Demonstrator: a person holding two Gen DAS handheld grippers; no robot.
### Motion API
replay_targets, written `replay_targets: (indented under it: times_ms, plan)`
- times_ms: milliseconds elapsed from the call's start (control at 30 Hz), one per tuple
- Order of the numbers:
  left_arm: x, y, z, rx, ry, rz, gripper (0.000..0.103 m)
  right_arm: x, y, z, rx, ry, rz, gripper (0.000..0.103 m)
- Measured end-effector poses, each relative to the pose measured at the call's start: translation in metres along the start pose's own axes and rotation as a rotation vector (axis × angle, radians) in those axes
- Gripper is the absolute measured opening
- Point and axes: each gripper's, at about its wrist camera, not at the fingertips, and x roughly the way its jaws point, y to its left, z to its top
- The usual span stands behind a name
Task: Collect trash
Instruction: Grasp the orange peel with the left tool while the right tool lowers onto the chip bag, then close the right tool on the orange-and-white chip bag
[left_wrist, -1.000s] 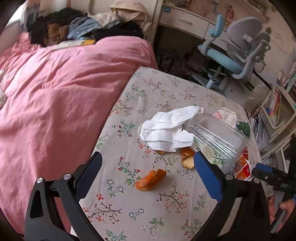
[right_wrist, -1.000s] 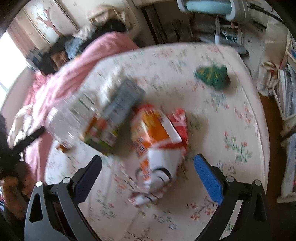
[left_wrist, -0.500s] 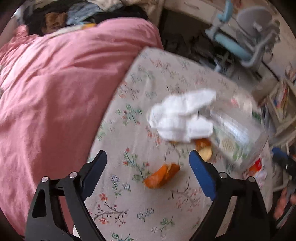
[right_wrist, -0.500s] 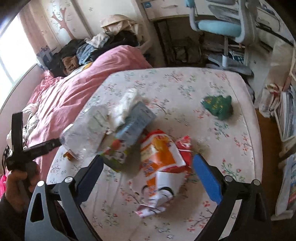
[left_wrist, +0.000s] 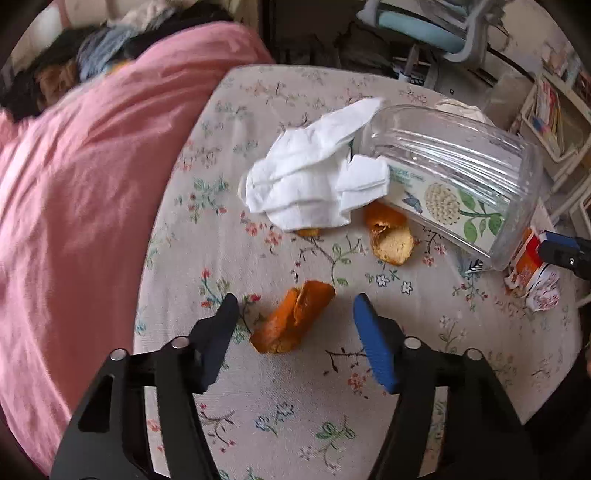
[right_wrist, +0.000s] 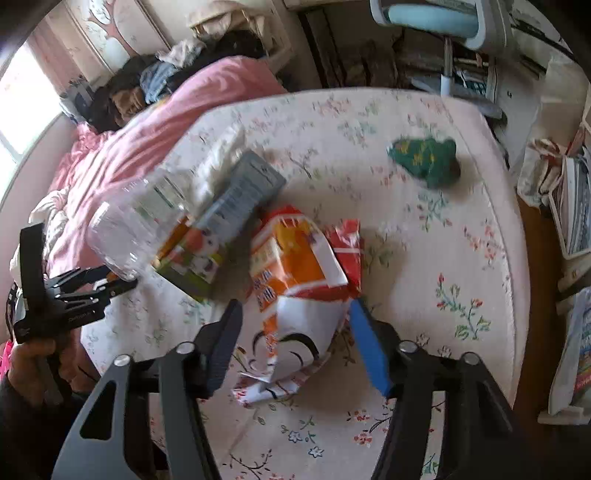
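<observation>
Since a moment ago we have brought both tools down over their targets and begun narrowing them from fully spread, which we read as the start of two pickups at once.

The left tool (left_wrist: 291, 321) now straddles the nearest orange peel (left_wrist: 293, 317), which lies toward the near edge of the flowered bench (left_wrist: 266, 413). Its jaws are closing, about half spread, with the peel between them; the fingers (left_wrist: 373, 343) stand clear on either side, so nothing is gripped yet. A second peel (left_wrist: 389, 236) lies further in, beside the crumpled white tissue (left_wrist: 314, 184) and the clear plastic container (left_wrist: 454, 177) on its side.

The right tool (right_wrist: 295, 325) sits over the orange and white snack wrapper (right_wrist: 299, 291) near the middle of the bench. Its jaws are closing too, the wrapper's lower end between them. The blue finger (right_wrist: 367, 347) looks to be at the wrapper's edge, but we cannot tell whether it presses. A green cloth toy (right_wrist: 424, 158) lies well apart toward the far right corner.
</observation>
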Motion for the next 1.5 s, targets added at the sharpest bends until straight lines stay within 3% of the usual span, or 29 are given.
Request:
replay_targets:
  times_ms: [100,233,267,367,500,600,1067,1300,1500]
  plan:
    - [-0.002,-0.006,-0.002,0.032,-0.004,0.003,0.046,0.003,0.002,-0.002,-0.017,0.008,-0.023,0.056]
    - [-0.007,-0.011,-0.005,0.049,-0.004,-0.044,0.021,0.005,0.002,-0.005,-0.019,0.014,-0.029,0.056]
    - [-0.007,-0.011,-0.005,0.051,-0.002,-0.051,0.02,0.006,0.003,-0.005,-0.021,0.017,-0.031,0.056]
    - [-0.011,-0.014,-0.005,0.063,-0.019,-0.066,0.019,0.008,0.003,-0.006,-0.026,0.022,-0.037,0.054]
    - [-0.02,-0.014,-0.003,0.052,-0.05,-0.079,0.018,0.01,0.004,-0.005,-0.029,0.026,-0.037,0.039]
    - [-0.024,-0.014,-0.002,0.049,-0.066,-0.077,0.018,0.01,0.005,-0.005,-0.031,0.024,-0.035,0.036]
    - [-0.03,-0.014,0.001,0.048,-0.096,-0.085,0.018,0.015,0.007,-0.004,-0.032,0.022,-0.042,0.043]
    - [-0.033,-0.012,0.001,0.037,-0.107,-0.092,0.018,0.012,0.018,-0.004,-0.099,-0.014,-0.112,0.033]
    - [-0.033,-0.012,0.001,0.034,-0.108,-0.092,0.018,0.013,0.024,-0.003,-0.161,-0.028,-0.167,0.031]
